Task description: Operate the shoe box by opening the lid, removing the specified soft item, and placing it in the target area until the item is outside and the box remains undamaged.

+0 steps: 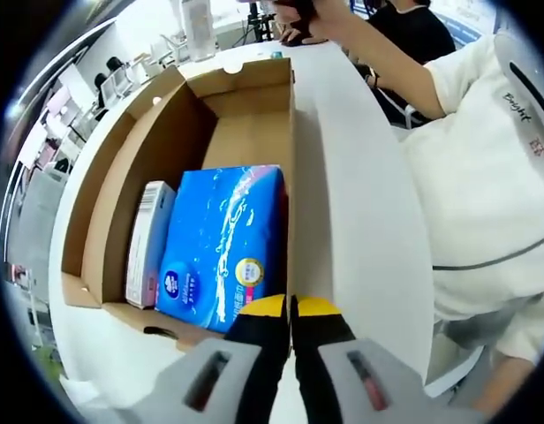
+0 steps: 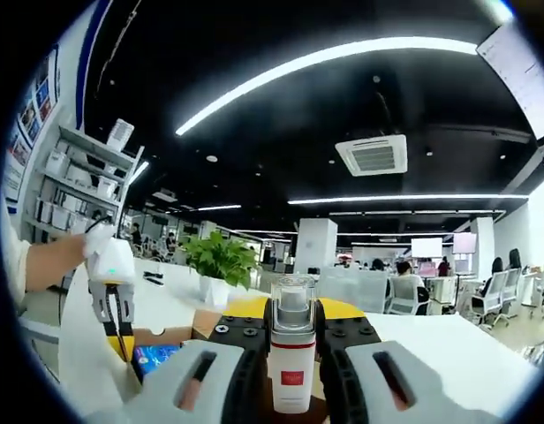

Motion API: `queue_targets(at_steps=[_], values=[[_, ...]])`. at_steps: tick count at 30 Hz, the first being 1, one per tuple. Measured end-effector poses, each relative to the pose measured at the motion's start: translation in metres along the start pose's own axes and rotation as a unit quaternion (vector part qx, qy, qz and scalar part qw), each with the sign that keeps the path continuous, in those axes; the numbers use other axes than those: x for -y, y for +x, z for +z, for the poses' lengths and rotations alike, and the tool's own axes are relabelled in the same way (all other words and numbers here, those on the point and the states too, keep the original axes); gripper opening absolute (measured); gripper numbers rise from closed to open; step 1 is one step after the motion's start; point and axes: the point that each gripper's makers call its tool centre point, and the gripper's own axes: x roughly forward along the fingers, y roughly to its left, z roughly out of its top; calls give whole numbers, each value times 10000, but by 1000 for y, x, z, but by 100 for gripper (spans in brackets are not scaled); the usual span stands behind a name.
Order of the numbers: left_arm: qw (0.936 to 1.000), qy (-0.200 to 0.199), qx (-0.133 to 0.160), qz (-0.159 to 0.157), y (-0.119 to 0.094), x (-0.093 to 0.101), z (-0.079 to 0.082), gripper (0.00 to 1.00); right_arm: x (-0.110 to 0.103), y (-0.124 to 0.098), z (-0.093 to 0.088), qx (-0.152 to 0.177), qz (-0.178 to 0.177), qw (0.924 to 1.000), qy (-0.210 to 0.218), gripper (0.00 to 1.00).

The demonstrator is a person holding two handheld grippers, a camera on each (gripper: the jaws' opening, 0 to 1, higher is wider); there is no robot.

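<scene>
Cardboard shoe box (image 1: pixel 122 168) open; right gripper (image 2: pixel 292 331) grips white bottle (image 2: pixel 291 362).

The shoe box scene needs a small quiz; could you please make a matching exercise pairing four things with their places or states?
Things:
1. blue tissue pack
2. white carton
3. small bottle
4. left gripper

Places or states:
A. clamped between the right gripper's jaws
B. jaws closed together, just above the box's near edge
C. lying in the open shoe box, along its right wall
D. squeezed beside the box's left wall

Pairs: 1-C, 2-D, 3-A, 4-B
</scene>
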Motion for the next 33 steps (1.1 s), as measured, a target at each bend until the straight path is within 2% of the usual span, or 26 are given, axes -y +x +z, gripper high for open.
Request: queue_targets(at_steps=[6,9,16,21,33], values=[[10000,-17,3,-1,0,0,0,1,2,-3,0,-28,-104,9999,-8,18],[10000,33,18,-3,0,0,0,1,7,-7,3,-53,-235,9996,167,18],[10000,-7,-1,-39,0,0,0,1,12,-16,12,52,-232,9995,192,18],[10000,-12,21,-24,0,0,0,1,7,-20,7,58,-57,9996,285,18],[10000,-13,42,-50,1,0,0,1,13,-28,1,-83,-157,9997,169,18]])
